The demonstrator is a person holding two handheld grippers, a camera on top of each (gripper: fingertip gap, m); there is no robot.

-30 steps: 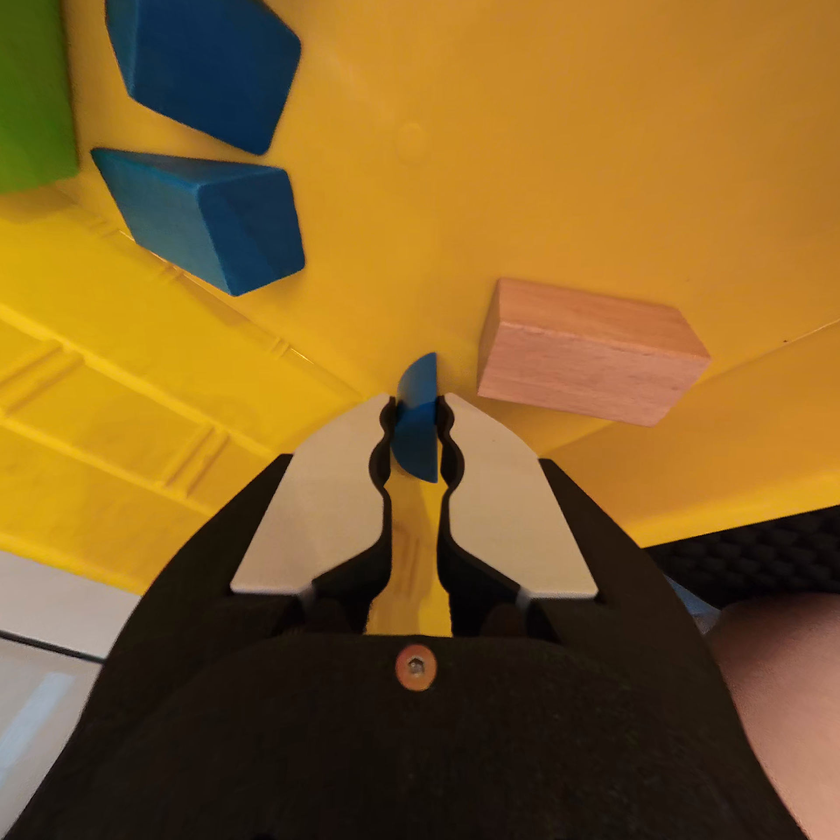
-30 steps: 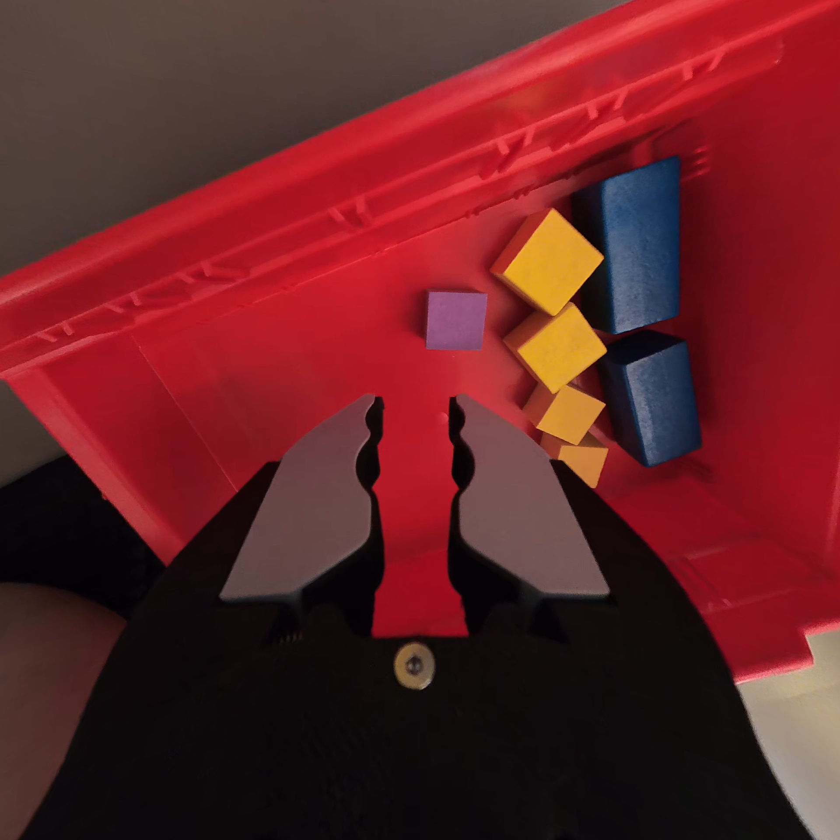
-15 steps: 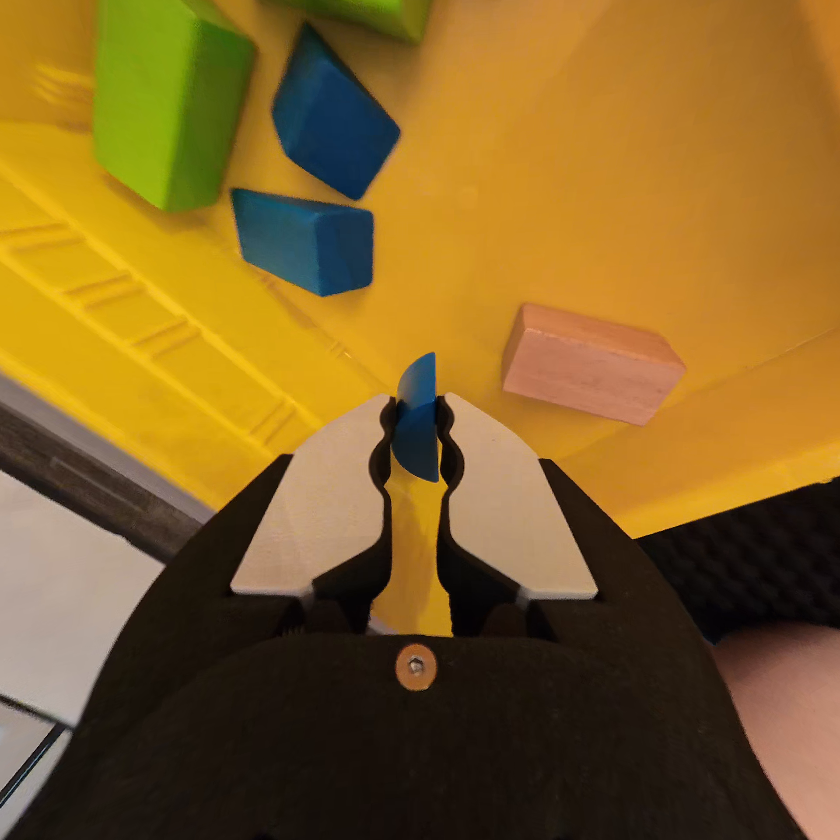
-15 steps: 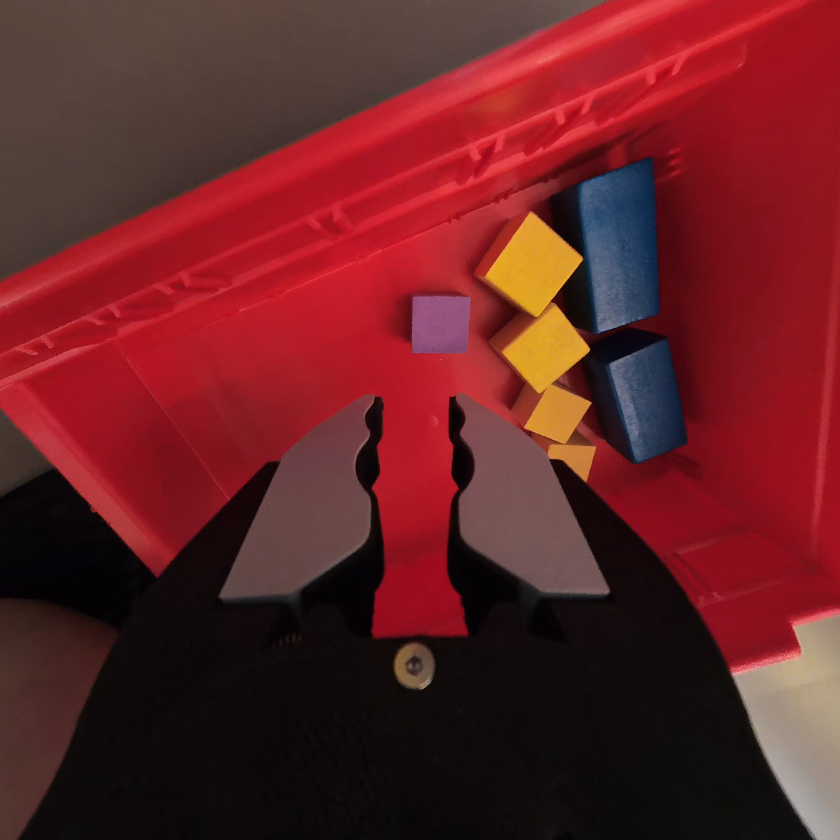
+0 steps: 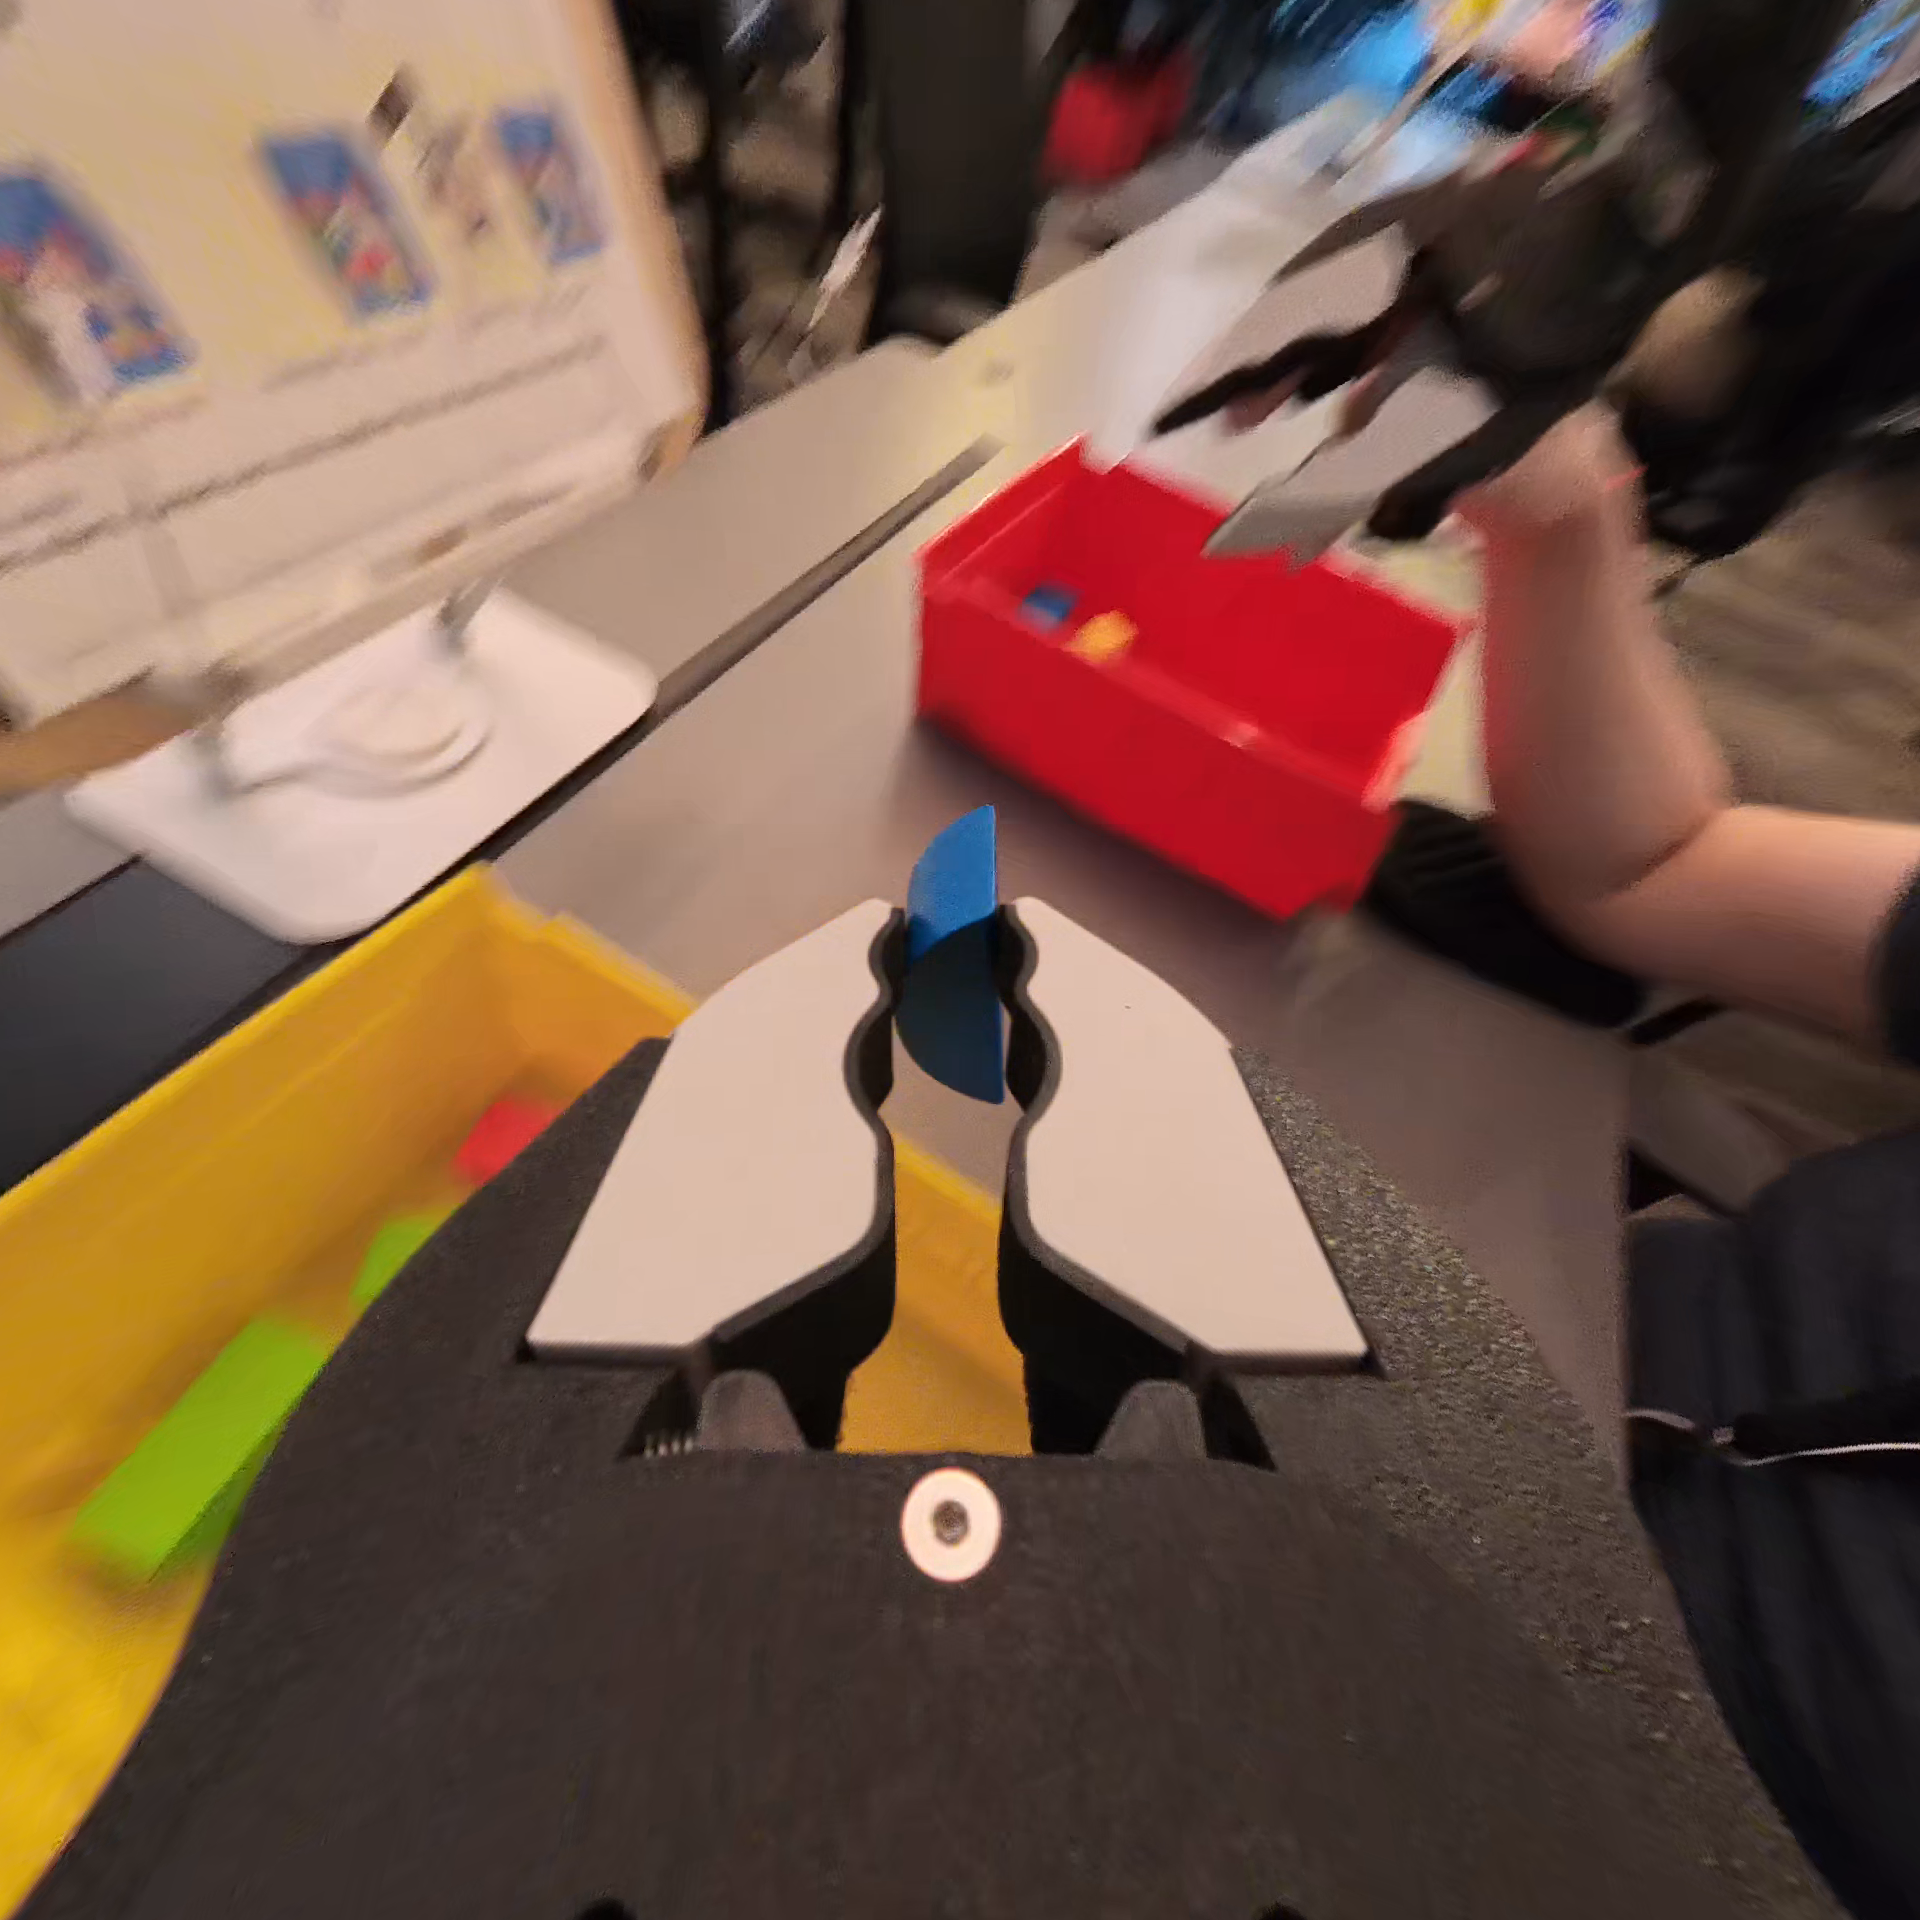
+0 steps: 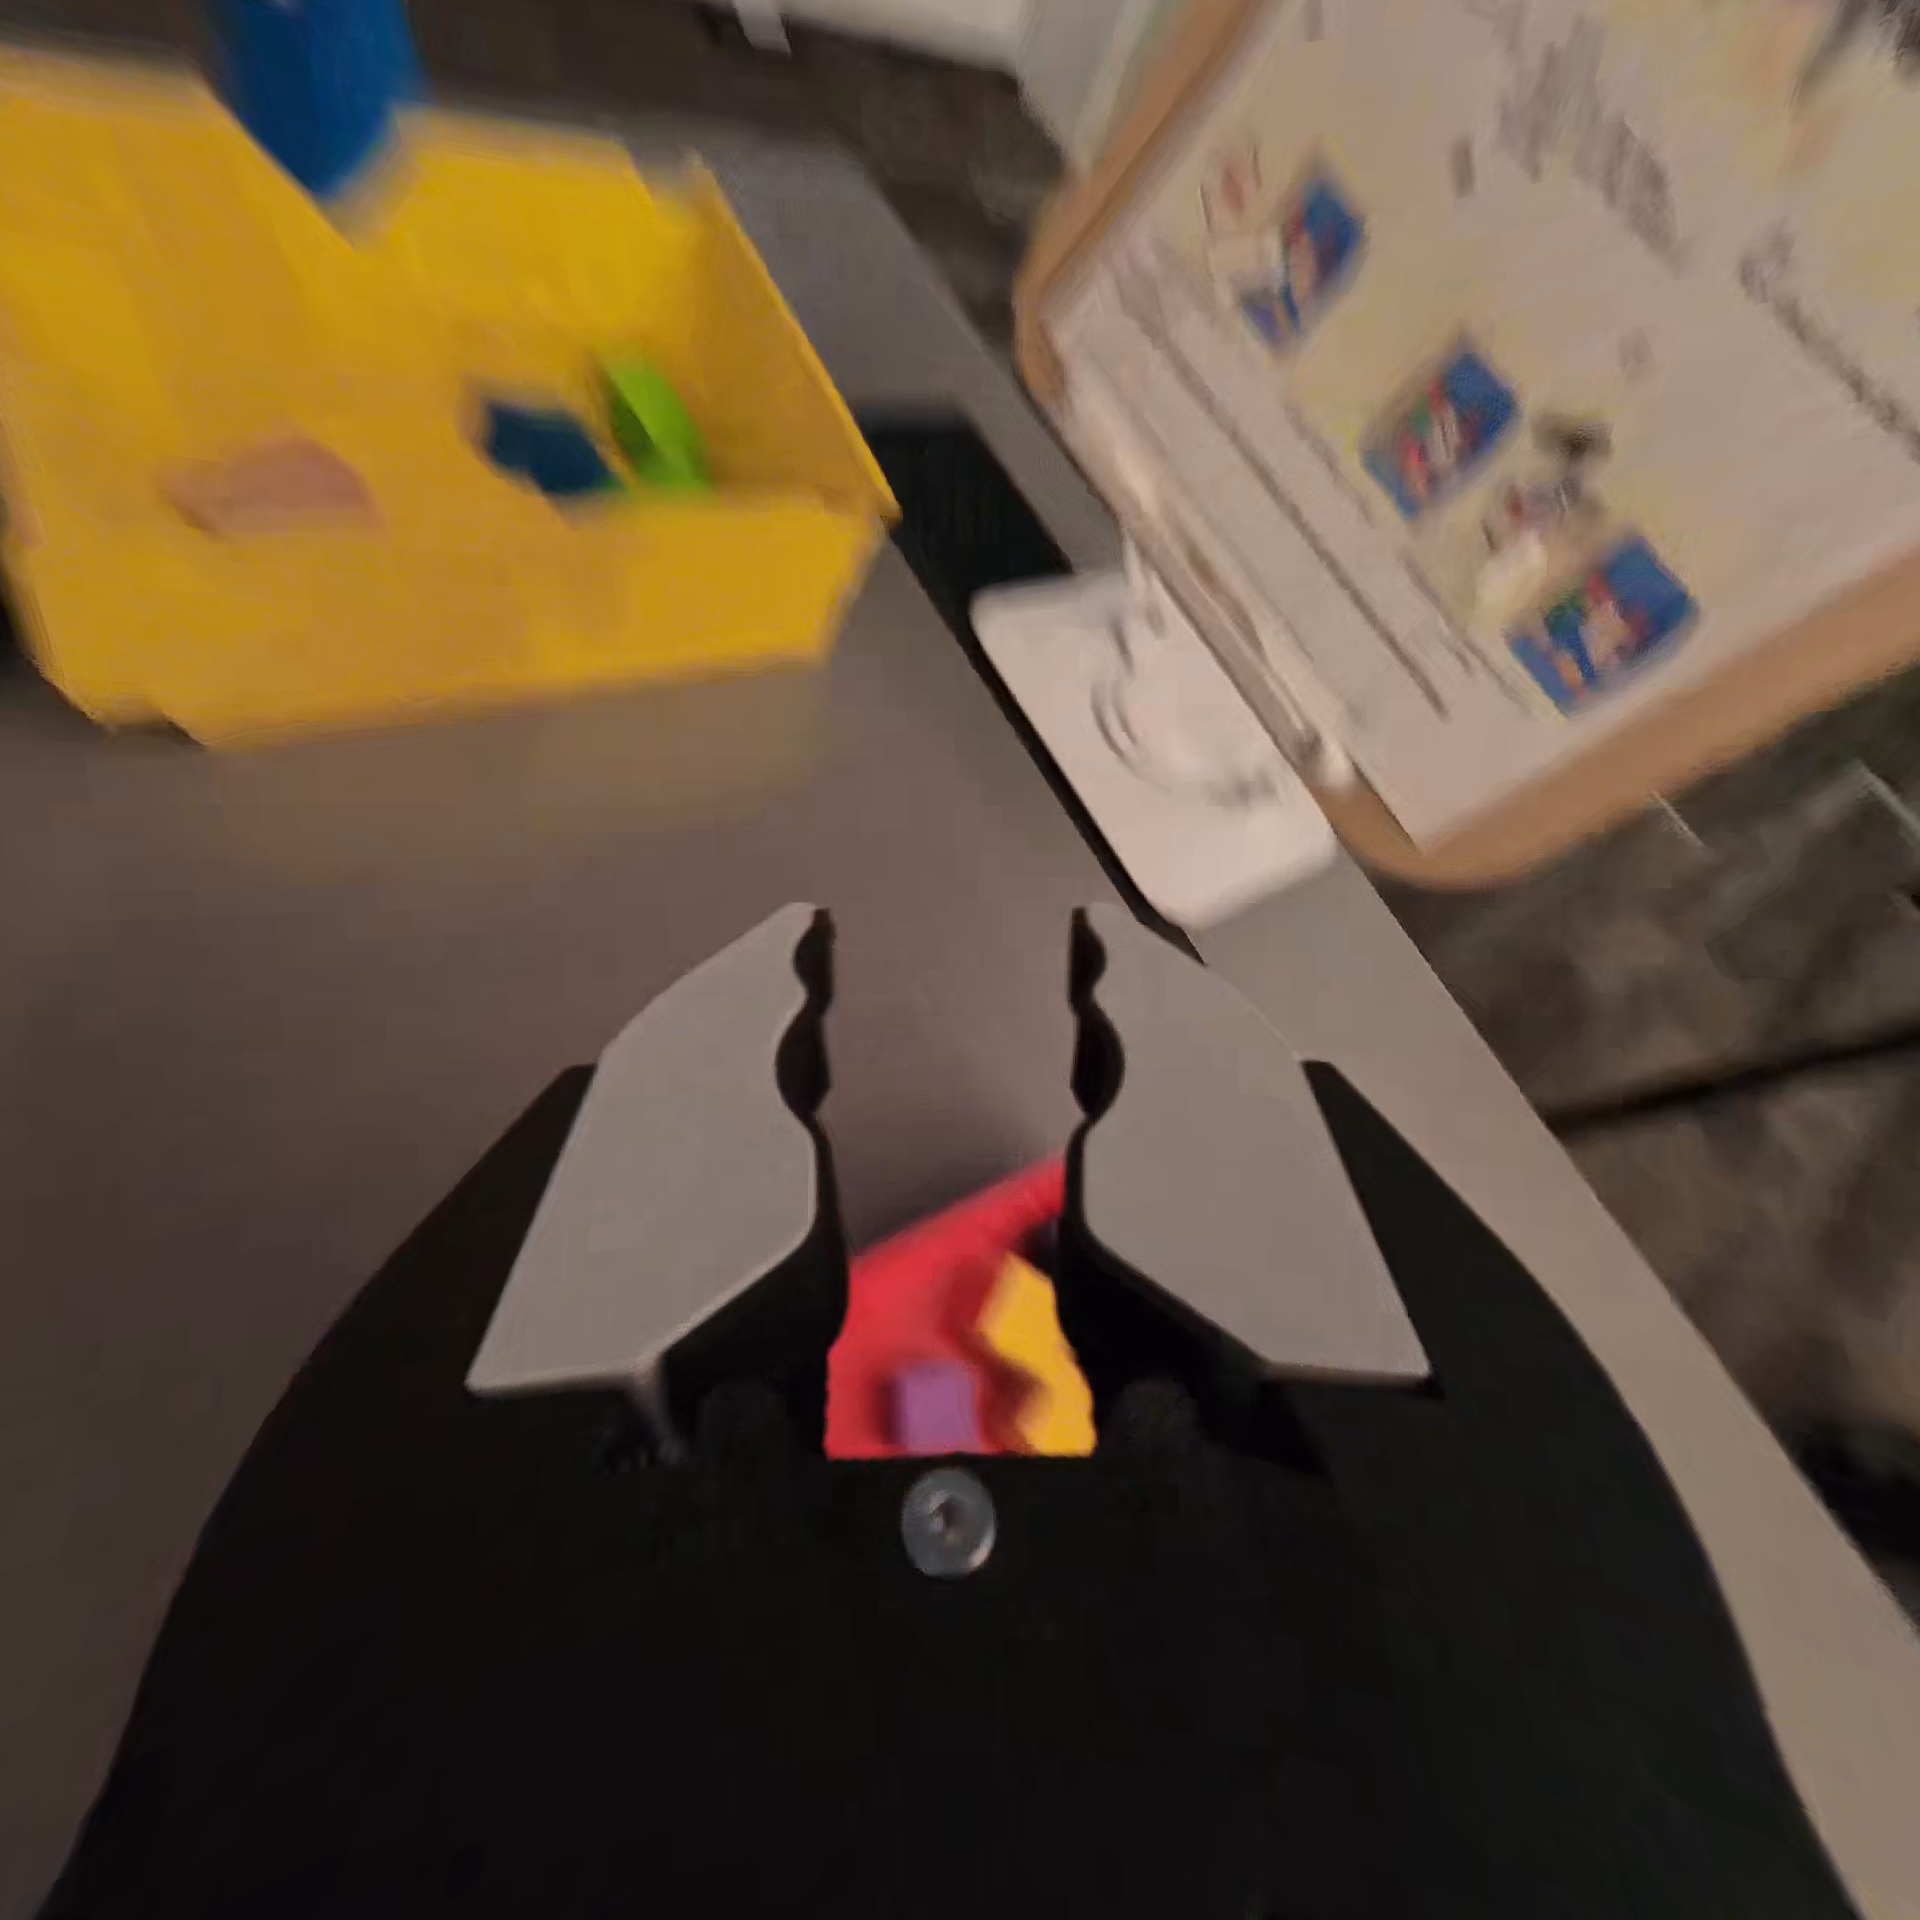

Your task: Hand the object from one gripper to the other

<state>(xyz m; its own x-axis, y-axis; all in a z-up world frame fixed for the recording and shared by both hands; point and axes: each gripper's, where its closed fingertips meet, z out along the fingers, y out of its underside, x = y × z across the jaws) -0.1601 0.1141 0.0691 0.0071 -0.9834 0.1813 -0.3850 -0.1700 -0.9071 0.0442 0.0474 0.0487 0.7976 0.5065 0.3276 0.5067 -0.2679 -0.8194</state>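
My left gripper is shut on a thin blue half-round block, held edge-on above the near corner of the yellow bin. In the same view my right gripper is blurred at the upper right, above the red bin, with its jaws apart and empty. In the right wrist view my right gripper is open and empty over the grey table. A blurred blue shape shows above the yellow bin at the top left.
A printed board on a white stand stands at the back of the table and shows in the right wrist view. Green blocks lie in the yellow bin. The red bin holds purple and yellow blocks. A forearm is at right.
Both grippers have risen out of their bins and tilted up to look across the table. The left still grips the blue block. The right jaws have opened wider.
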